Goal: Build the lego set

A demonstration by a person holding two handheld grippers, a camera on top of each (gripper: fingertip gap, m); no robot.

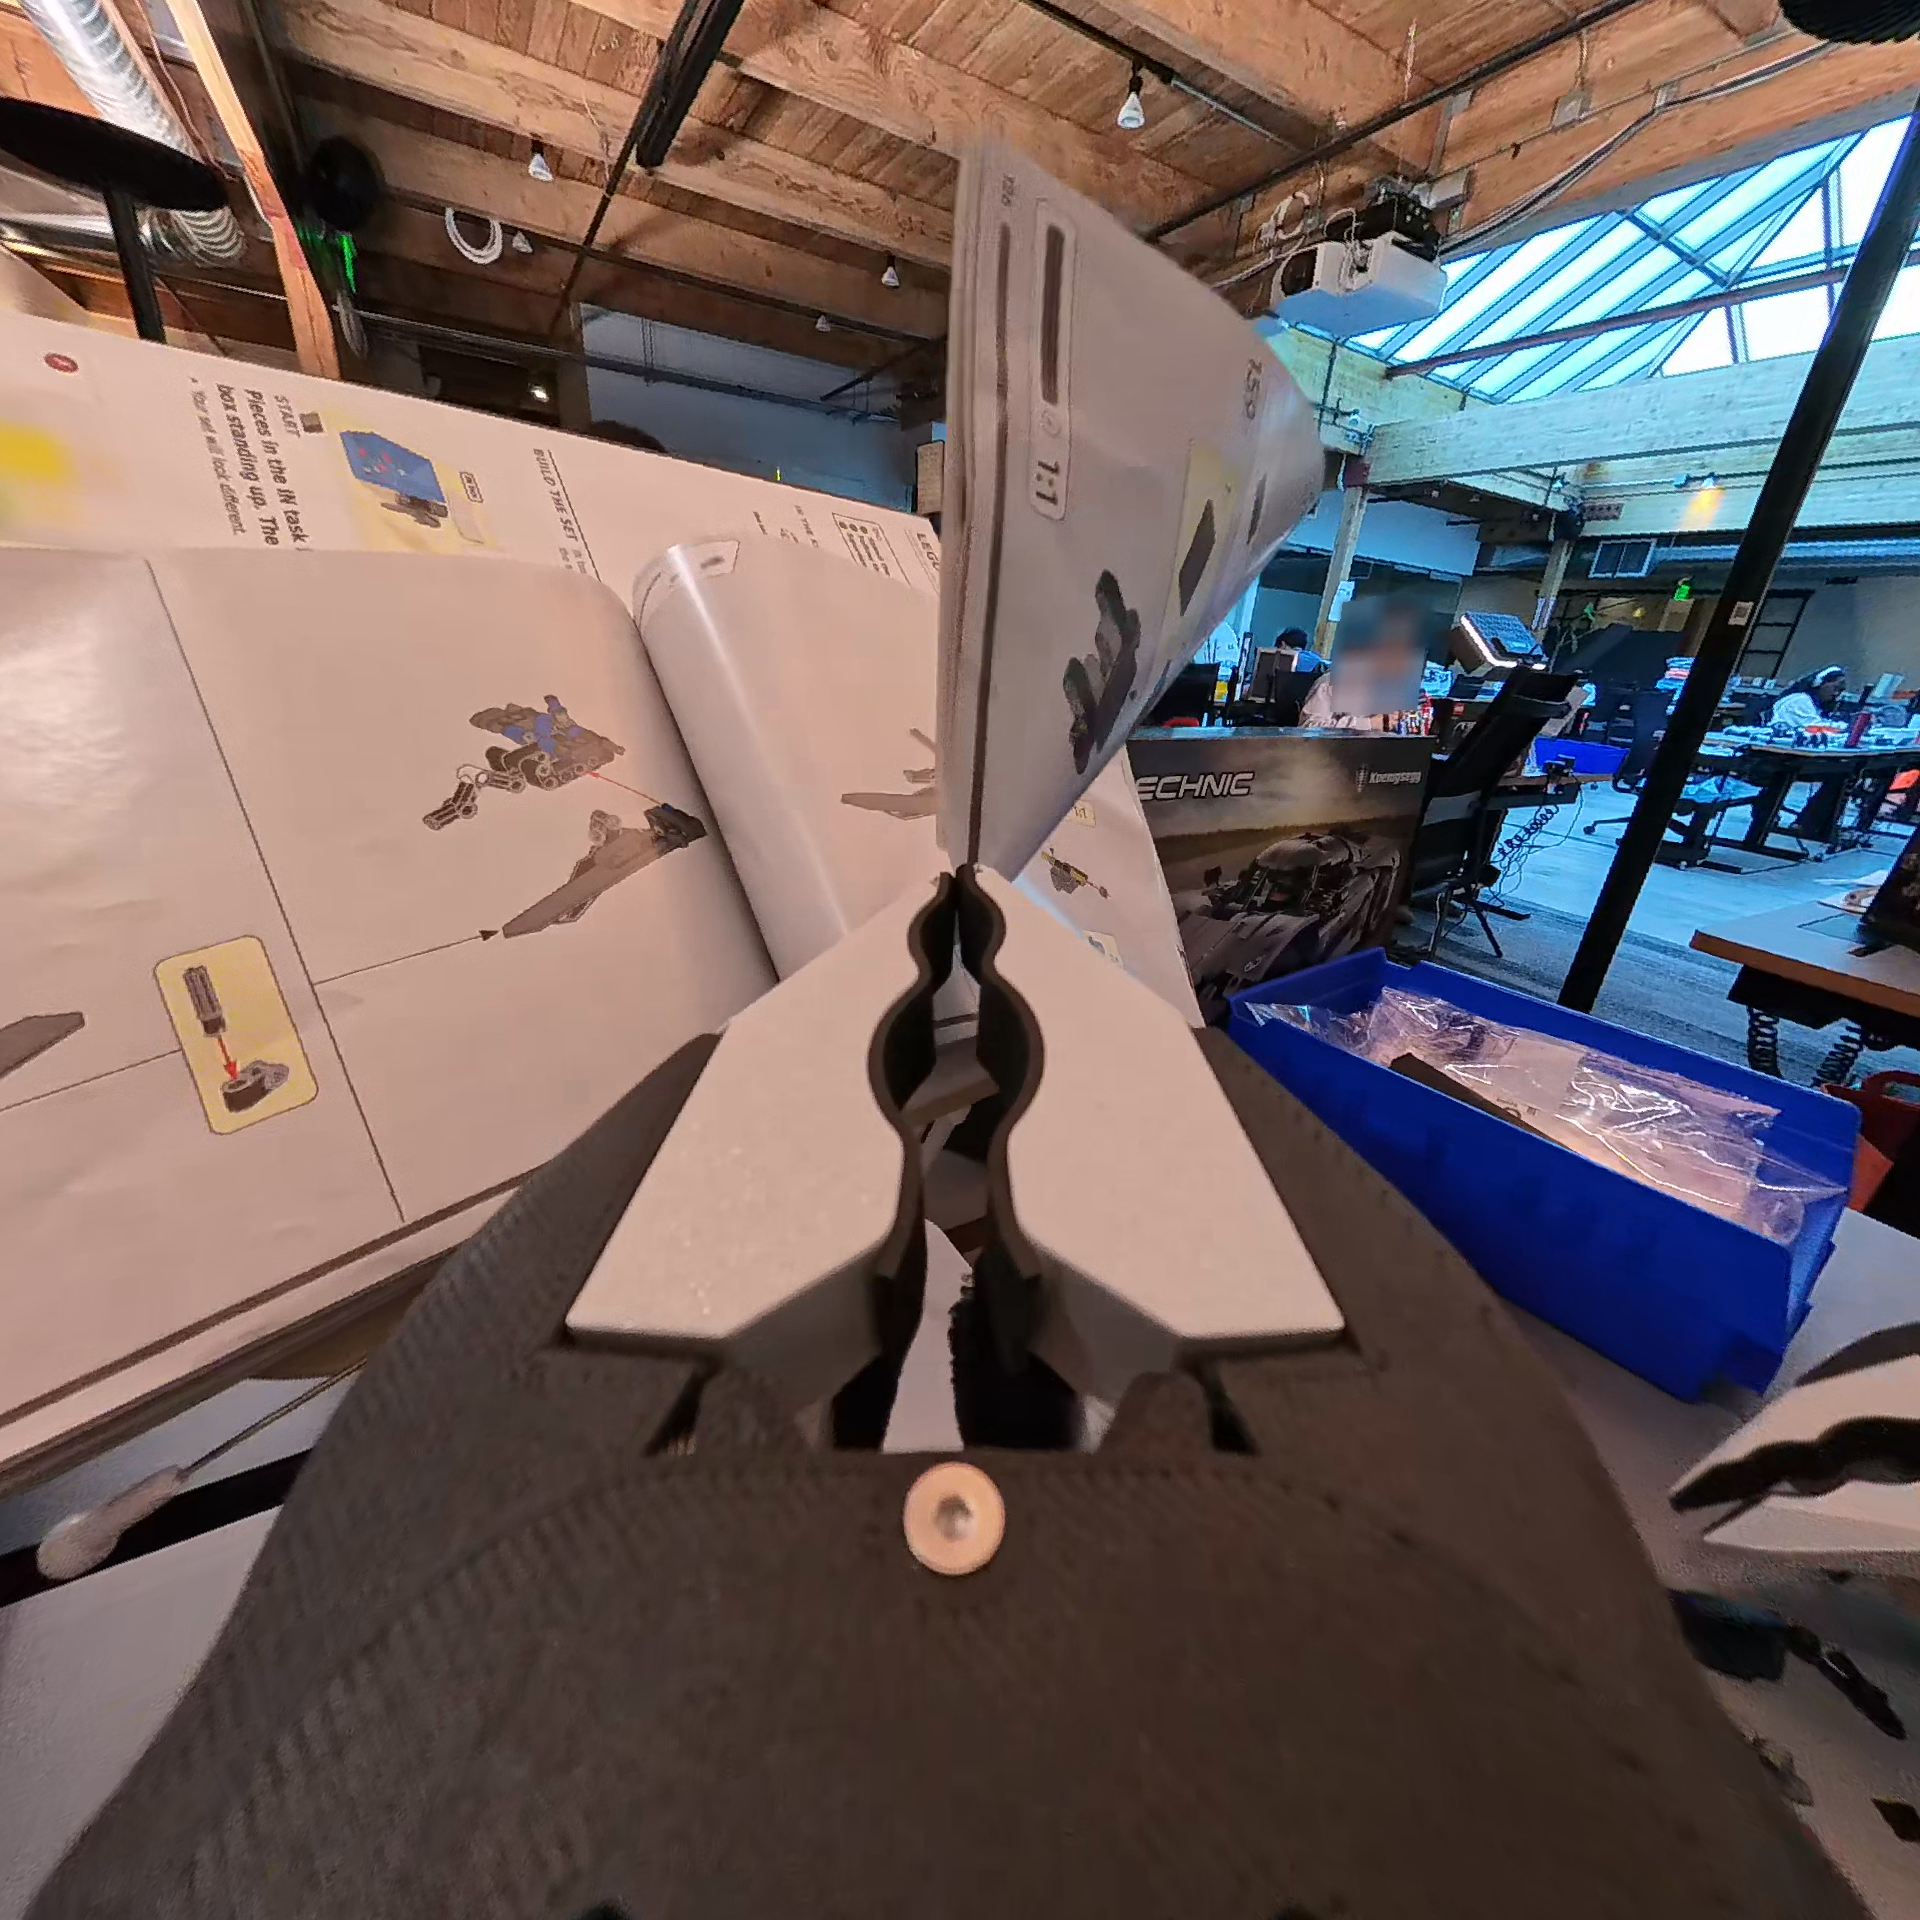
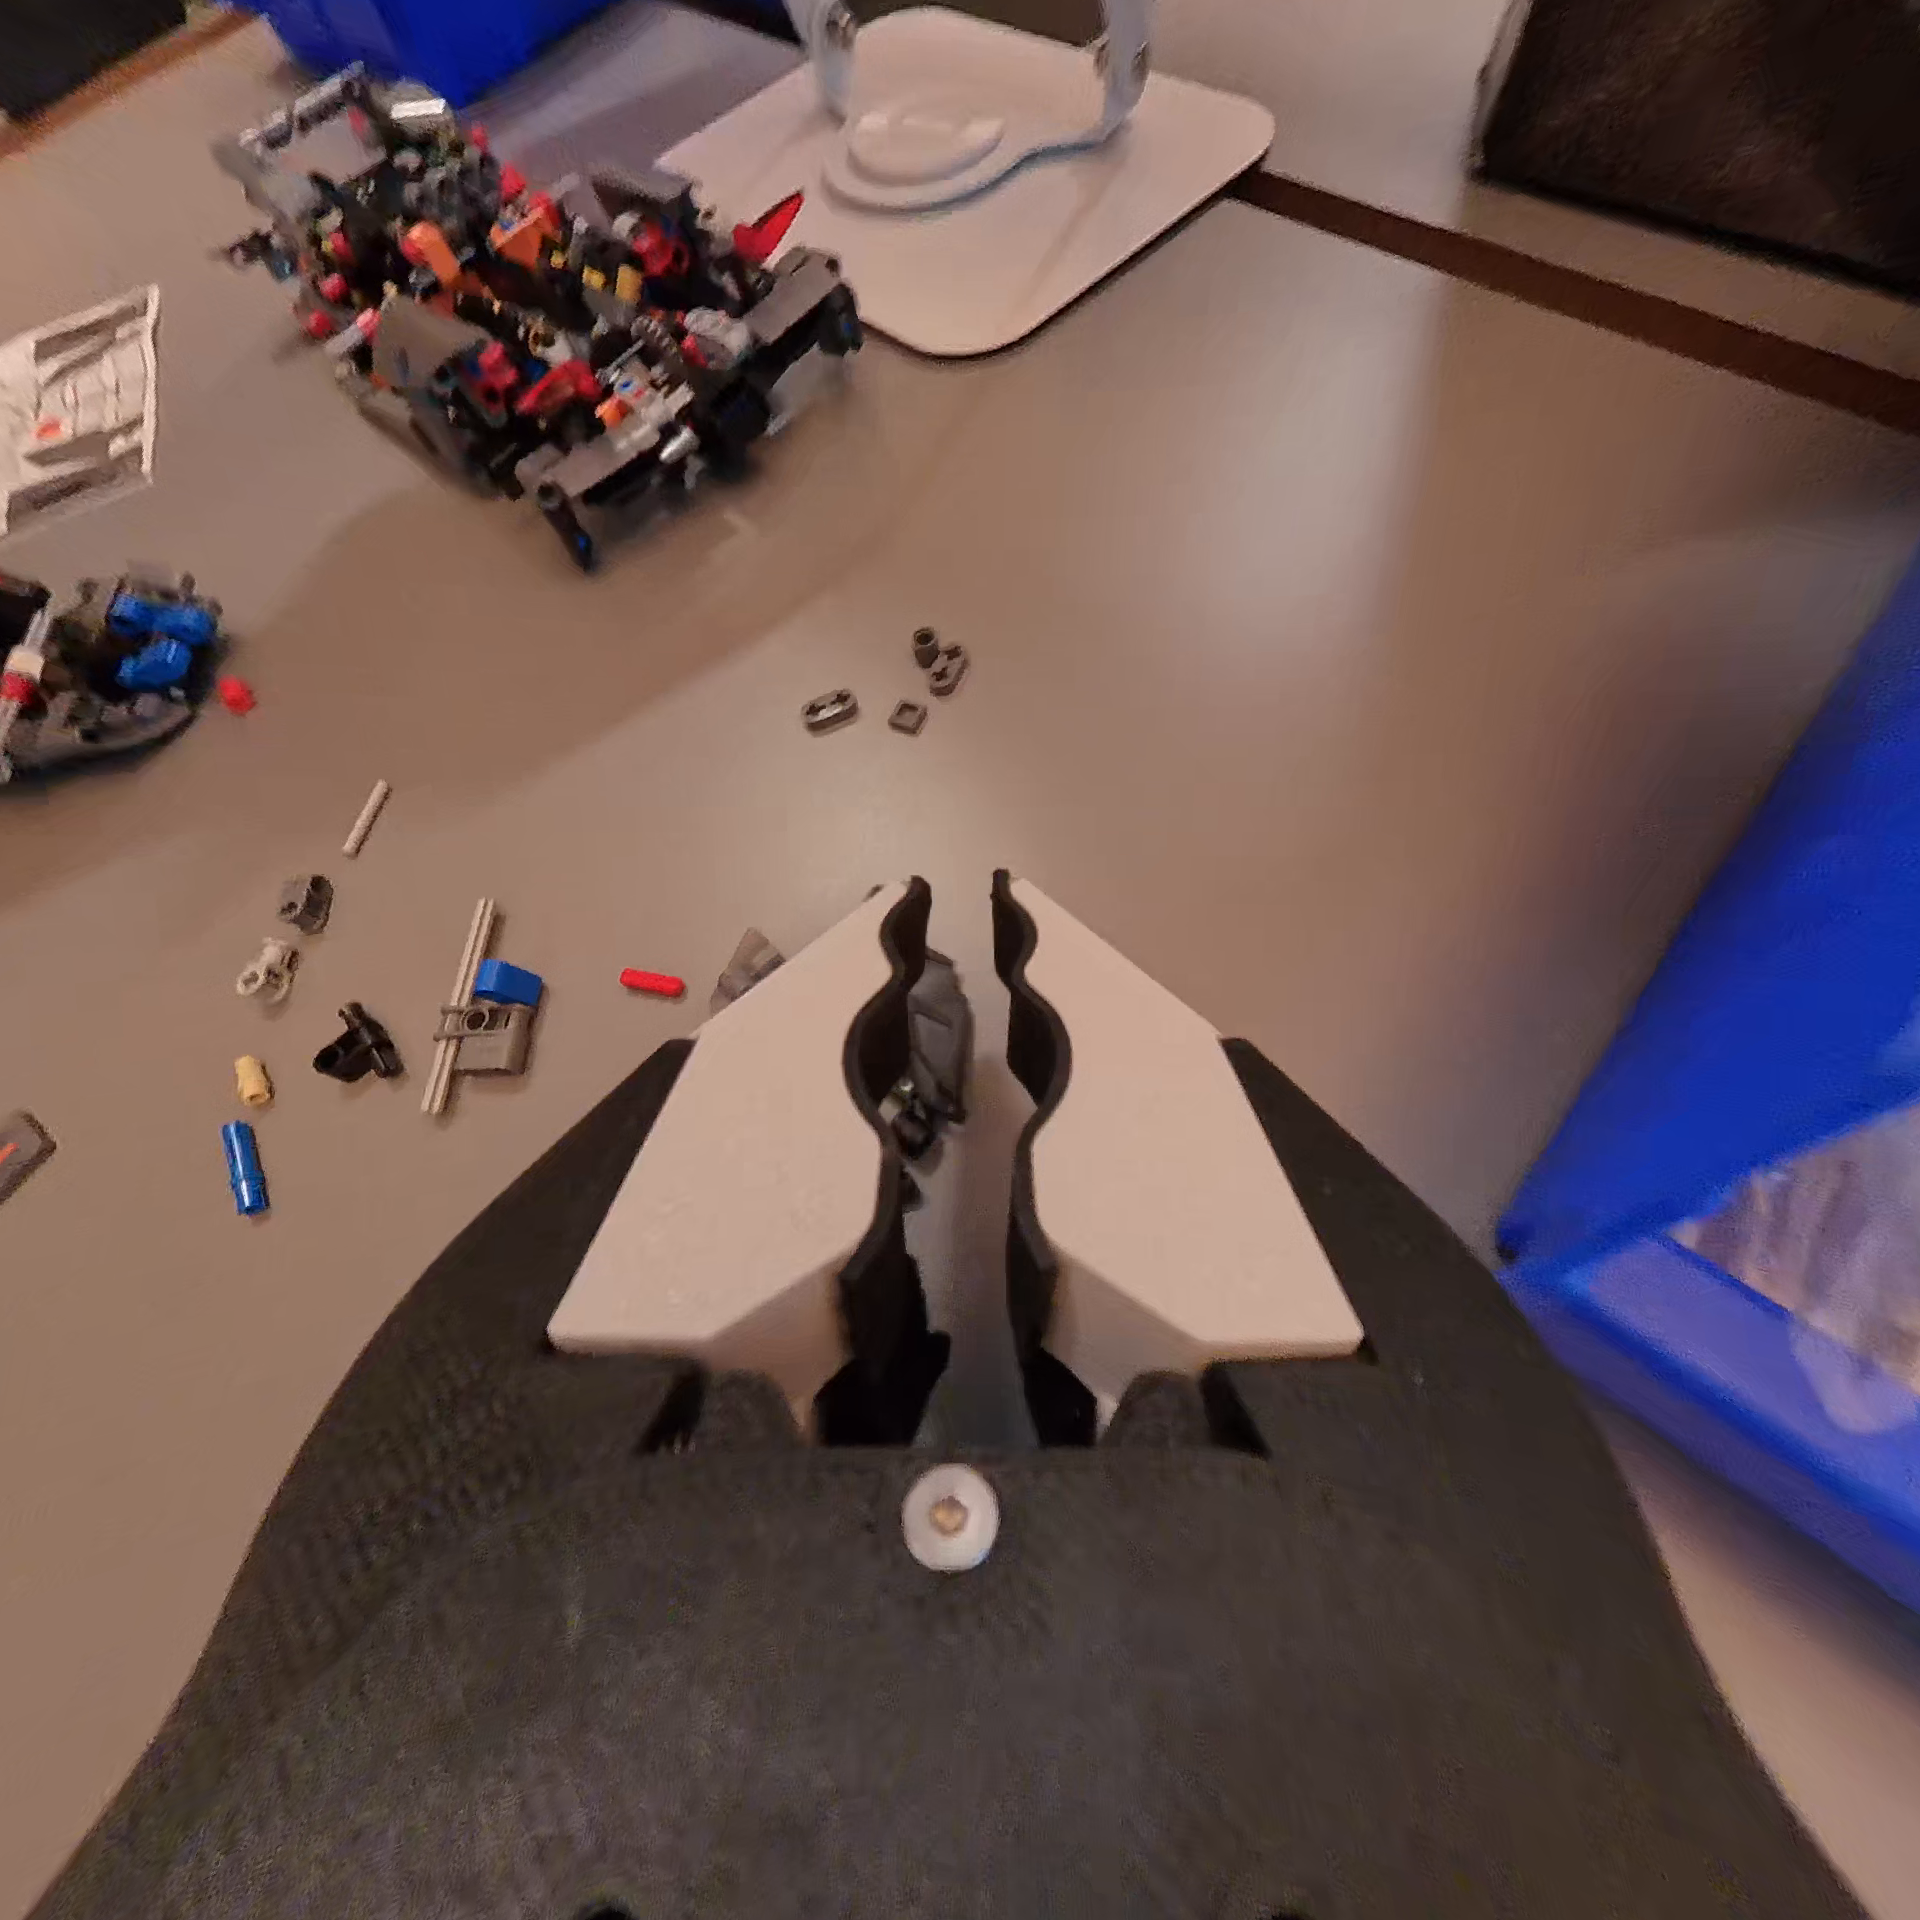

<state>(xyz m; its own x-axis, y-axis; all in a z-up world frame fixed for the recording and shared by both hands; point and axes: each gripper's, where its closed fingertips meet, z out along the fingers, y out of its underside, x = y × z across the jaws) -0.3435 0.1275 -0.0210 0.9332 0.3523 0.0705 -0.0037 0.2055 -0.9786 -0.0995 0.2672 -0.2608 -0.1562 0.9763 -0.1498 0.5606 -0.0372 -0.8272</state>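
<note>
In the left wrist view my left gripper (image 1: 961,883) is shut on the edge of one page (image 1: 1091,520) of the open instruction booklet (image 1: 416,831) and holds that page upright. In the right wrist view my right gripper (image 2: 956,888) hovers over the grey table (image 2: 1299,644) with its jaws a little apart. A dark grey piece (image 2: 935,1039) shows in the gap; I cannot tell whether it is held. The part-built car chassis (image 2: 540,312) sits far left. A small sub-assembly with blue parts (image 2: 114,665) lies at the left edge.
Loose pieces lie left of the right gripper: grey axles with a blue part (image 2: 483,1008), a red pin (image 2: 651,981), a blue pin (image 2: 244,1166), small dark connectors (image 2: 904,686). A blue bin of bags (image 1: 1558,1195) (image 2: 1766,1039) stands right. A white stand base (image 2: 987,177) and the set's box (image 1: 1288,831) stand behind. My right fingertips sit around 35 cm from my left ones. To reach the red pin (image 2: 651,981) in a straight line is about 8 cm for my right fingers, about 40 cm for my left.
</note>
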